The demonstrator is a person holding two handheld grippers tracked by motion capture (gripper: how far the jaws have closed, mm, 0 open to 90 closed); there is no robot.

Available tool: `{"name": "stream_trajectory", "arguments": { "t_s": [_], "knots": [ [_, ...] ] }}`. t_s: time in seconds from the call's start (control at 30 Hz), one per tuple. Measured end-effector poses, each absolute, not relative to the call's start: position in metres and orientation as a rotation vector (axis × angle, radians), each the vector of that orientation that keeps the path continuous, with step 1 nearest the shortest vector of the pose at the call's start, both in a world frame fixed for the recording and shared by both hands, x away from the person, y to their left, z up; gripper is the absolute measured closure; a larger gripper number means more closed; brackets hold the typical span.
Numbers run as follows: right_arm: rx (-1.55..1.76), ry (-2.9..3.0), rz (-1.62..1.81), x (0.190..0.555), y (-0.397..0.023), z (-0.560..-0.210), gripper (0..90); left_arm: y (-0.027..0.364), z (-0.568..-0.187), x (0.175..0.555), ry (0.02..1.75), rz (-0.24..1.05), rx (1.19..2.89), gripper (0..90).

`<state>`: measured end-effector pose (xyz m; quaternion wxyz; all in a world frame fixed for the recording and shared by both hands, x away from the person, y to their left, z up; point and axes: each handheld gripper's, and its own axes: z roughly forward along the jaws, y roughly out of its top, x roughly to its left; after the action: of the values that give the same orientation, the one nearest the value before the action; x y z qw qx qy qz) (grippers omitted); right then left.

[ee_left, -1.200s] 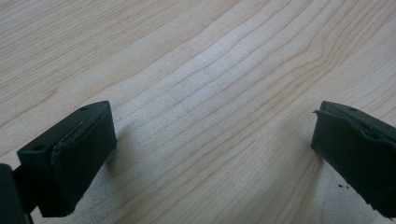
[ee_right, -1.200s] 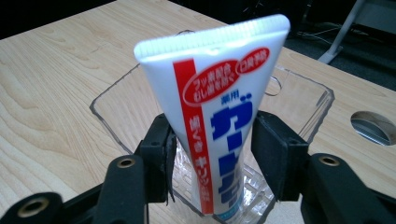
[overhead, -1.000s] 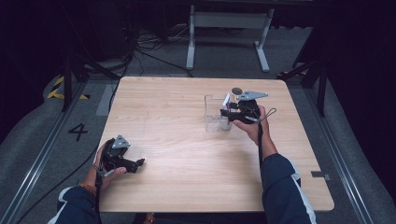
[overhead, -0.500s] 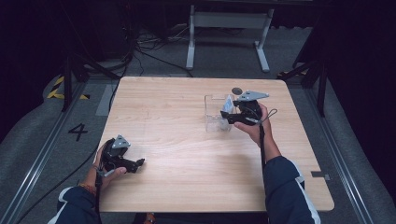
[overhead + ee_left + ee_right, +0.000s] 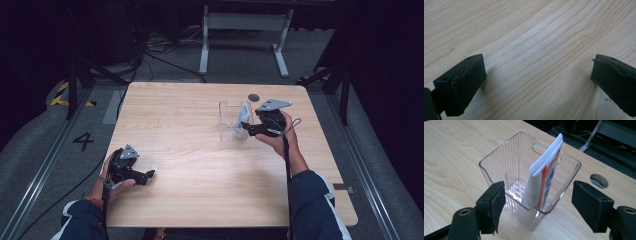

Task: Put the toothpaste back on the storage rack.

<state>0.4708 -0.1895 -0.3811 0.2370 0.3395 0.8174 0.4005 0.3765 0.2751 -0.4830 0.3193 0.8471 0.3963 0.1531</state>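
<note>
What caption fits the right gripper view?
Open right gripper backs off a clear ribbed holder with a toothpaste tube standing inside.

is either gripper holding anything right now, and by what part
Nothing is held. The right gripper has just opened, jaws clear of the tube standing in the clear bin. The left gripper is open over bare table.

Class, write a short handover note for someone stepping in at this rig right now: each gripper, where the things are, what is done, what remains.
Right gripper: jaws have just been opening and now stand open at the clear ribbed holder, nothing pressed between them.
Left gripper: open, low over bare table near the front left, holding nothing.
Toothpaste tube: stands inside the holder, leaning on its far wall, top above the rim.
Done: the tube is in the holder and released.
Left: probably just draw the right gripper back without tipping the holder.
</note>
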Motion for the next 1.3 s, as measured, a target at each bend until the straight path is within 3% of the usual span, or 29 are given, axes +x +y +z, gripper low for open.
{"name": "stream_trajectory", "arguments": {
  "t_s": [1.3],
  "knots": [
    [0.829, 2.313, 0.862, 0.419, -0.226, -0.397, 25.2, 0.275, -0.483, 0.376, 1.042, 0.402, 2.227, 0.4]
  ]
}}
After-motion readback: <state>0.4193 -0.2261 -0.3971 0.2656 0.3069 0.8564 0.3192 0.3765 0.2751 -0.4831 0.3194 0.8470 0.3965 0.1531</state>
